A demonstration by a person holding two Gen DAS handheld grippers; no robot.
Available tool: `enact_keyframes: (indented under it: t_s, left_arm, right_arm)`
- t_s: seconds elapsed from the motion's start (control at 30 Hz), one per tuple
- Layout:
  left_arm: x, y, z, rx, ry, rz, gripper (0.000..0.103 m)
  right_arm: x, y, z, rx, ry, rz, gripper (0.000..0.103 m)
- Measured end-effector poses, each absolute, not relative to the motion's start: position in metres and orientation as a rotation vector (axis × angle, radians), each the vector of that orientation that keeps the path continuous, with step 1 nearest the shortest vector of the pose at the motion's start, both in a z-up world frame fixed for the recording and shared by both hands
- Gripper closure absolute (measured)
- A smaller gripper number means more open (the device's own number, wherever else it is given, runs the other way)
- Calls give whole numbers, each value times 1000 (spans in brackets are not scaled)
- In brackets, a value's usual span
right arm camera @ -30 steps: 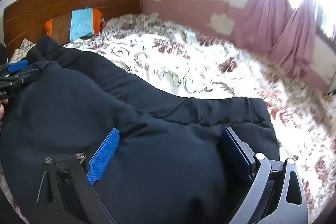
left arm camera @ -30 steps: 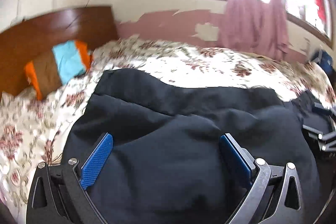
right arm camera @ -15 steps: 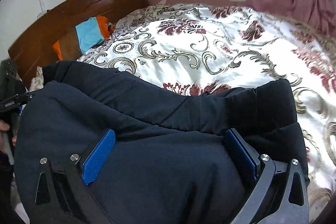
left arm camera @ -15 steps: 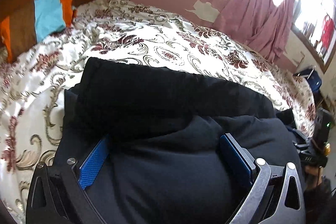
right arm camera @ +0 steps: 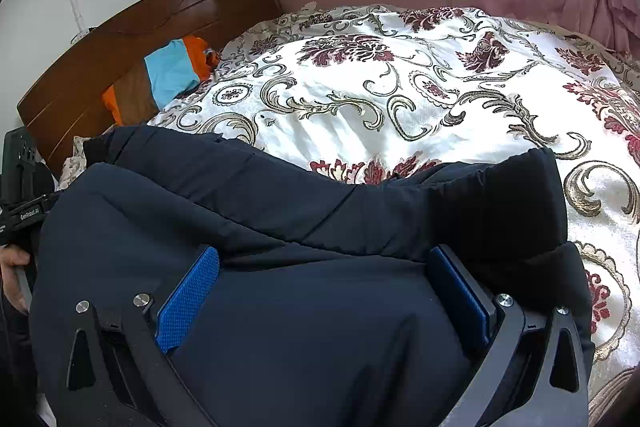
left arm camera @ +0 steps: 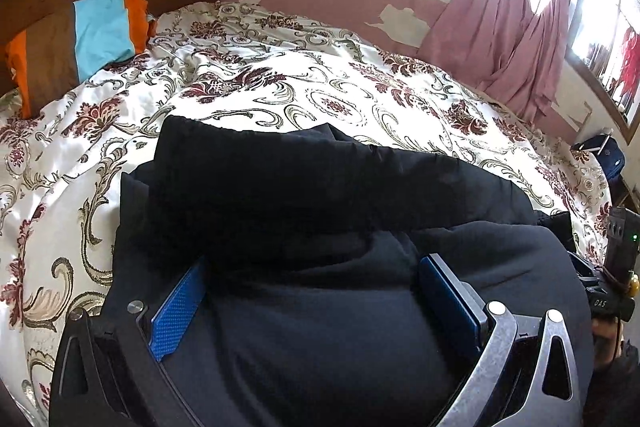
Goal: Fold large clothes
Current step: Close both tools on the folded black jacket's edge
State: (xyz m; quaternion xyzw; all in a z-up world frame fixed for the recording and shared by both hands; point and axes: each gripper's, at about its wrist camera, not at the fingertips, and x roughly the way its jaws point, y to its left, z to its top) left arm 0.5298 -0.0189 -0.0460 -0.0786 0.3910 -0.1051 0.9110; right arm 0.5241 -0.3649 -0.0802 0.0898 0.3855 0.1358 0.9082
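Dark garment point(left arm camera: 320, 211) lies bunched on the bed point(left arm camera: 360, 95), at the end away from the headboard point(right arm camera: 132, 43). Left tool point(left arm camera: 316, 291) — fingers wide apart, fabric heaped between. Right tool point(right arm camera: 324, 287) likewise spread, garment bulging between its pads point(right arm camera: 188, 299).

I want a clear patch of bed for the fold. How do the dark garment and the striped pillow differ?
The dark garment is one solid navy-black; the striped pillow has orange, brown and light blue bands. The garment is bunched at the near edge between both grippers' fingers; the pillow leans on the wooden headboard, untouched. The garment looks far larger. Both rest on the floral bedspread.
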Motion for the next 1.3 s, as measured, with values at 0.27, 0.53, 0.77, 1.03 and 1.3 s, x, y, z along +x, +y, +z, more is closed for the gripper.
enact_keyframes:
  t_s: [0.27, 0.53, 0.77, 1.03, 1.3]
  left_arm:
    - [525, -18, -48, -168, 770, -214, 0]
    - [526, -18, -49, -178, 757, -221, 0]
    - [525, -18, -49, -177, 755, -221, 0]
    - [527, -17, -47, -168, 748, -217, 0]
    - [509, -18, -30, -160, 723, -171, 0]
  right_arm:
    - [523, -367, -79, 201, 785, 291, 1]
    - [525, -368, -80, 194, 788, 286, 1]
    - [522, -368, -78, 180, 777, 272, 1]
    - [514, -368, -72, 147, 748, 239, 1]
    - [485, -363, -48, 37, 692, 122, 1]
